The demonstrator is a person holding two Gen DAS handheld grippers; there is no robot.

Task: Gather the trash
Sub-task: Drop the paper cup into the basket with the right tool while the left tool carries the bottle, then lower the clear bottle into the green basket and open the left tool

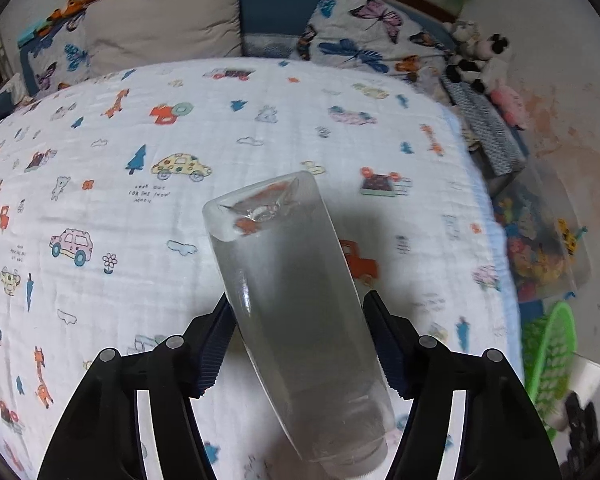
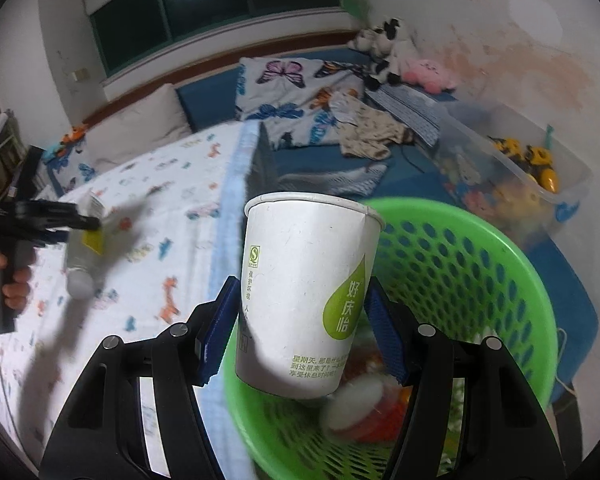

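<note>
The left tool (image 1: 300, 344) pinches a translucent, frosted plastic tube (image 1: 292, 300), its ribbed pads pressed against the tube's flat sides. The tube's crimped, sealed end points away from the camera and its round cap end toward it; it hangs above the middle of the bed (image 1: 220, 140), which is covered in a soft, crinkled white cloth printed with cars, giraffes and trees. In the right wrist view the same tube (image 2: 85, 256) shows a yellow label and a rounded white cap, clear of the cloth.

The right tool (image 2: 300, 328) clamps a white paper cup (image 2: 304, 300) by its smooth tapered wall, the blue textured pads touching it on both sides. The cup stands upright, rolled rim up, with a green leaf-shaped print and small green lettering (too fine to read reliably). It is held over the near rim of a round green plastic basket (image 2: 480, 260) with a perforated wall, just beside the bed's right edge. Inside the basket lie blurred white and red scraps (image 2: 364, 408). A clear plastic bin (image 2: 540, 184) of toys sits beyond the basket.
</note>
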